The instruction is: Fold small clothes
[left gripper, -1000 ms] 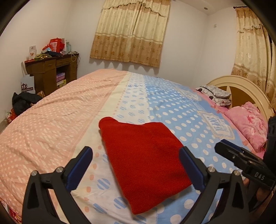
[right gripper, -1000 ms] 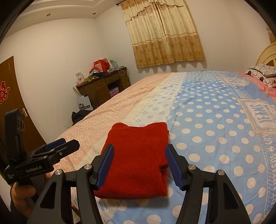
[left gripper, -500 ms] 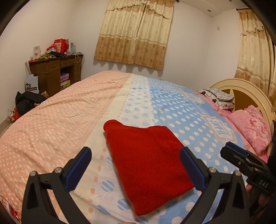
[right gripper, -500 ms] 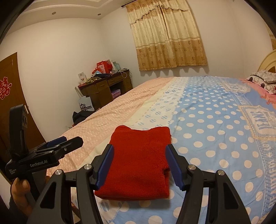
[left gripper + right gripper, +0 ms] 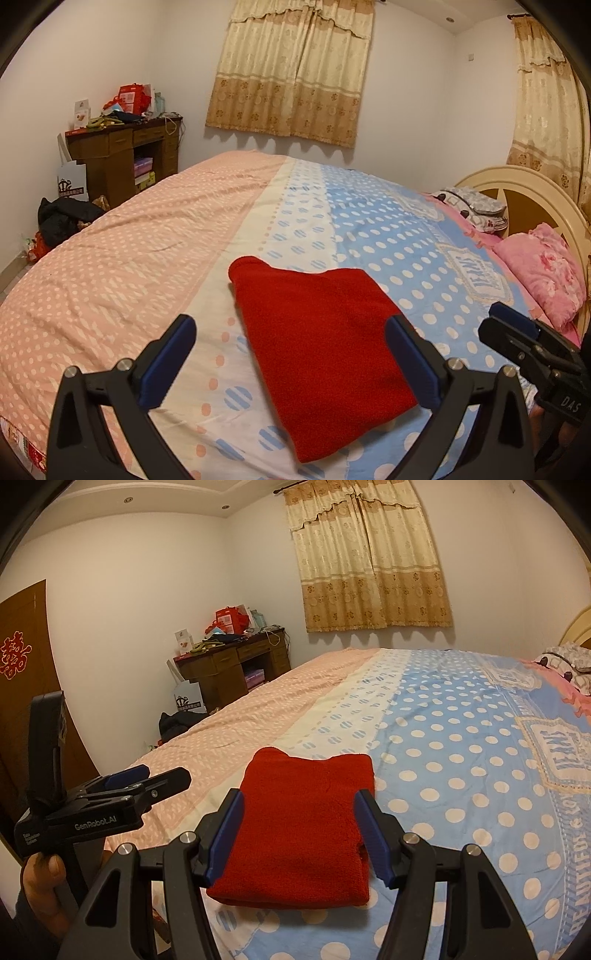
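Wooden desk [image 5: 125, 158] sits way over at the upper left of my left cam, piled with clutter. My left gripper [image 5: 291, 362] is spread wide, holding nothing, above the polka-dot bedspread [image 5: 369, 229]. Folded red garment [image 5: 321, 332] lies flat at centre-bottom. My right gripper [image 5: 299, 834] at lower centre is spread too, empty, fingers framing the cloth without touching as far as I can see.

place: home bedroom | near: bed [image 5: 155, 258] under a polka-dot cover | right: pillows [image 5: 543, 269] against a headboard [image 5: 517, 184] | far: curtains [image 5: 291, 70] | far left: cluttered wooden desk [image 5: 122, 151]
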Demonstrator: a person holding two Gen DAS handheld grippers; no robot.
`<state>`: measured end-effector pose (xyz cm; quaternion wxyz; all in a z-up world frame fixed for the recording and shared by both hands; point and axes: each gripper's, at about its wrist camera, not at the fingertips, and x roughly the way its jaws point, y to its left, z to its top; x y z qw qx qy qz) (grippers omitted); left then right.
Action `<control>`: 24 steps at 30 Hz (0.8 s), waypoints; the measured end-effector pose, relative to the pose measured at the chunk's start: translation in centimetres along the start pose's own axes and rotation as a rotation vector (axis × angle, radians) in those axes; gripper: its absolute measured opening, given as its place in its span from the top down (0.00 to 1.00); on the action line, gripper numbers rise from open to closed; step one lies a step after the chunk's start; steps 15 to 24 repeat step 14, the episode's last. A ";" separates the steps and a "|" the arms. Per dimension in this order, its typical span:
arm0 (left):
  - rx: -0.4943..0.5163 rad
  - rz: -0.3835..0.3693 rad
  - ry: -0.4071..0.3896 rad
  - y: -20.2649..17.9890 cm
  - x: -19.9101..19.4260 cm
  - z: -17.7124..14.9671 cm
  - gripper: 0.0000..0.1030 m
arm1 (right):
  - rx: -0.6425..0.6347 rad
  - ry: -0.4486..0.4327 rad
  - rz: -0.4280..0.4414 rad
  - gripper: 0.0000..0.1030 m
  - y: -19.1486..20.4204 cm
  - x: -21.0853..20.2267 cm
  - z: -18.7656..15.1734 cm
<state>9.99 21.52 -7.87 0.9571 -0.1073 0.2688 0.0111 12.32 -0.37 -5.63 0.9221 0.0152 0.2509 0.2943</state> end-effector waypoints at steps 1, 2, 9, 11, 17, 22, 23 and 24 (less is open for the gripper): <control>-0.002 -0.002 0.003 0.1 0.0 0.0 0.00 | -0.001 0.000 0.001 0.39 0.1 0.0 0.0; -0.002 -0.001 0.007 0.1 0.1 0.0 0.00 | -0.003 0.001 0.003 0.39 0.1 0.0 0.0; 0.000 0.016 -0.008 0.1 0.0 -0.2 0.00 | -0.017 -0.001 0.007 0.39 0.4 0.0 0.0; 0.012 0.023 -0.020 0.0 -0.1 -0.4 0.00 | -0.019 0.000 0.007 0.39 0.5 0.0 0.0; 0.018 0.013 -0.025 -0.1 -0.2 -0.4 0.00 | -0.017 0.001 0.005 0.39 0.6 -0.1 -0.1; 0.018 0.013 -0.025 -0.1 -0.2 -0.4 0.00 | -0.017 0.001 0.005 0.39 0.6 -0.1 -0.1; 0.018 0.013 -0.025 -0.1 -0.2 -0.4 0.00 | -0.017 0.001 0.005 0.39 0.6 -0.1 -0.1; 0.018 0.013 -0.025 -0.1 -0.2 -0.4 0.00 | -0.017 0.001 0.005 0.39 0.6 -0.1 -0.1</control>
